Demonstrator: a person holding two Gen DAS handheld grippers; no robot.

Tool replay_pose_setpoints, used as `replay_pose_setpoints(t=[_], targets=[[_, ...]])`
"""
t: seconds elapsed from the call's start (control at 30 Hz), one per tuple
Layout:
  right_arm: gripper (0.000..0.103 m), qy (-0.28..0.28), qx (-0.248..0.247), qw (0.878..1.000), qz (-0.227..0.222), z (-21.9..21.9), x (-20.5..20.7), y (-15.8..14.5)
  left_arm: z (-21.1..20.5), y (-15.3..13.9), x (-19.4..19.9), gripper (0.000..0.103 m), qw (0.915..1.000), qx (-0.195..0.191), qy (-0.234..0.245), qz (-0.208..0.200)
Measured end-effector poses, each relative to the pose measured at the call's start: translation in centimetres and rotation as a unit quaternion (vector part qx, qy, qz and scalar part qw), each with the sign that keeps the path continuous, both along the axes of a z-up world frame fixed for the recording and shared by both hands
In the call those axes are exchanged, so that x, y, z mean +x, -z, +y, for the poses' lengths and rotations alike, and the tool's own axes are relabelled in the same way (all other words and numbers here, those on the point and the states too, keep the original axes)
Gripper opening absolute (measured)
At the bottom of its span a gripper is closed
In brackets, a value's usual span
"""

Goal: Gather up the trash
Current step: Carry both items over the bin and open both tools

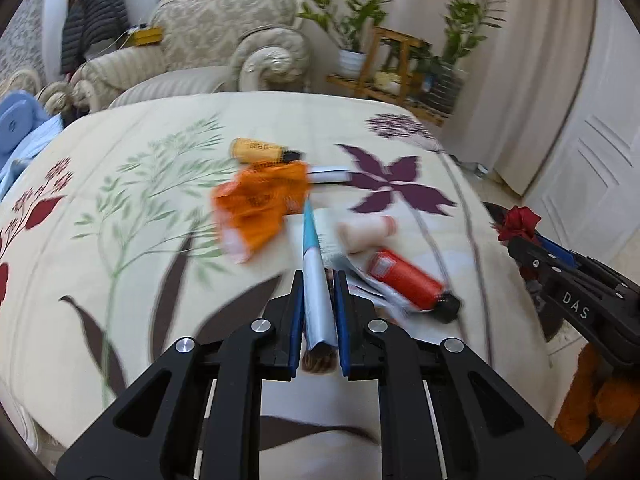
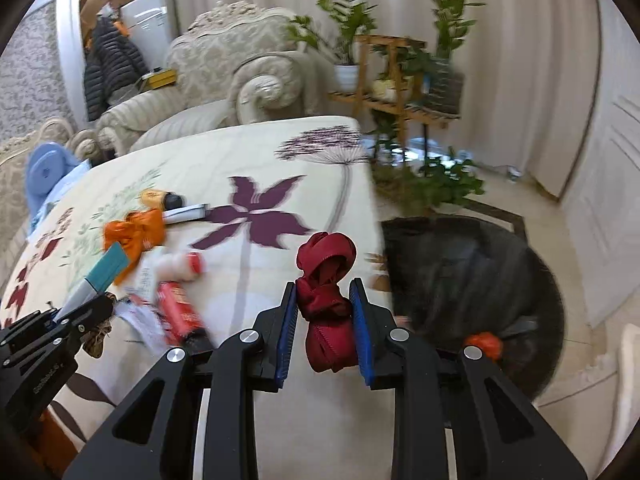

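Now ribbon (image 2: pixel 326 300) between right tongs (image 2: pixel 324 292)

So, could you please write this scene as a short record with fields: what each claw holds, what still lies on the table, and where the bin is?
left claw: shut on blue and silver wrapper
right claw: shut on dark red ribbon
on the table: orange wrapper, orange tube, red tube, pale roll
bin: black bag on the floor beside the table
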State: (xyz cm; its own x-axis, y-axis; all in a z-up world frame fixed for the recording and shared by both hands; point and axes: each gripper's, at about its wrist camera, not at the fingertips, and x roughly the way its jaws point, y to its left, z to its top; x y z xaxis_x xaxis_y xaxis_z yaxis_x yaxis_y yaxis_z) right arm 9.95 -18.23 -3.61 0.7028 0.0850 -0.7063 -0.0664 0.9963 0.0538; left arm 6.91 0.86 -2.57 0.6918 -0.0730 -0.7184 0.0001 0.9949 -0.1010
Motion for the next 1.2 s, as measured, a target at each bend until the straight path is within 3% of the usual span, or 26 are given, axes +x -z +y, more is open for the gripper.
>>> replay_pose_setpoints(t=[0.1, 0.23, 0.5, 1.2], targets=[[0.027, 0.021, 0.000, 1.000, 0.001, -2.2, -0.2, 0.2, -2.0, -0.6, 0.2, 0.014, 0.9996, 0.020, 0.008, -0.020], [0.027, 0.039, 0.004, 0.999, 0.003, -4.3, -0.5, 0.6, -2.5, -0.8, 0.9, 0.013, 0.9999, -0.003, 0.002, -0.017], [0.027, 0.046, 0.015, 0.999, 0.006, -5.8, -0.8, 1.4, -3.9, -1.3, 0.2, 0.013, 0.9997, 0.004, 0.008, -0.023], [0.027, 0.102, 0.012, 0.995, 0.001, -11.7, 0.2, 1.4, -15.2, 0.4, 3.8, 0.013, 0.9939, 0.002, 0.109, -0.017]])
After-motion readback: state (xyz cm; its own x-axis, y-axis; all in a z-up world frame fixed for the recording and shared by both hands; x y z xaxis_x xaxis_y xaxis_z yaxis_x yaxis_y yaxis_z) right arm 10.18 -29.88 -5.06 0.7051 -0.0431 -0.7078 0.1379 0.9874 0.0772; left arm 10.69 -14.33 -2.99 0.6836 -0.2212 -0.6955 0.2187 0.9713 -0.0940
